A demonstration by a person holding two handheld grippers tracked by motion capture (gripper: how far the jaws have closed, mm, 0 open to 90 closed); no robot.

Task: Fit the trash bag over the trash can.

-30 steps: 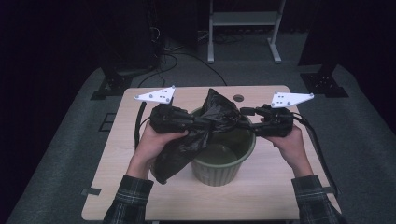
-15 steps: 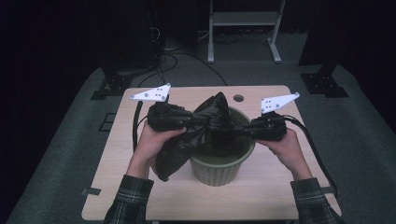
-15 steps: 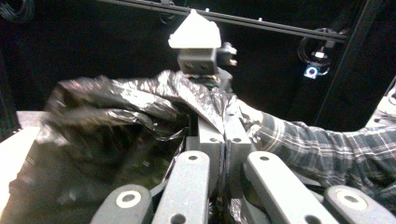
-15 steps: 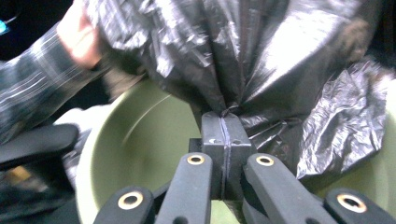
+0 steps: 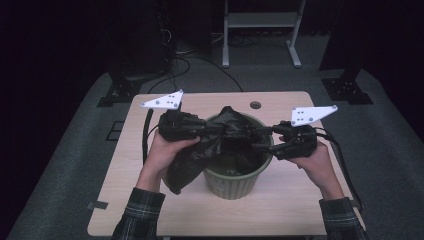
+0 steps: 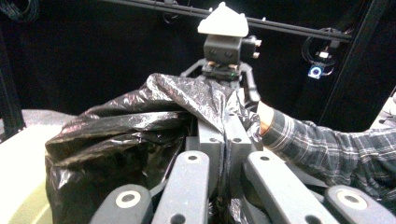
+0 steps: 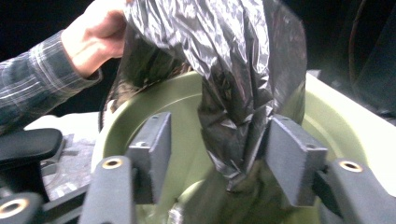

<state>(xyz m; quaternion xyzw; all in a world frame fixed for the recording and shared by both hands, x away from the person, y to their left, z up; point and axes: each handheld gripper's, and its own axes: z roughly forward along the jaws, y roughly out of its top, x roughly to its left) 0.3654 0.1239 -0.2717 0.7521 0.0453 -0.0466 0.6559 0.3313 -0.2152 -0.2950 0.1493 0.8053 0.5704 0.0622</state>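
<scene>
A dark room surrounds my pale wooden tabletop [image 5: 150, 210], which sits on grey carpet. At the left, my left claw [image 5: 212, 131] is clenched on the crinkled black plastic bin bag [image 5: 200, 155]; in the left gripper view its jaws meet with the film pinched between them. The bag drapes partly over the near-left rim of the round olive-green ribbed waste bin [image 5: 235, 182] at the tabletop's middle, and partly hangs inside it. At the right, my right claw [image 5: 260, 140] has just been opening; in the right gripper view its jaws stand apart over the bin's mouth, a fold of the bag hanging between them against one pad [image 7: 289, 154].
</scene>
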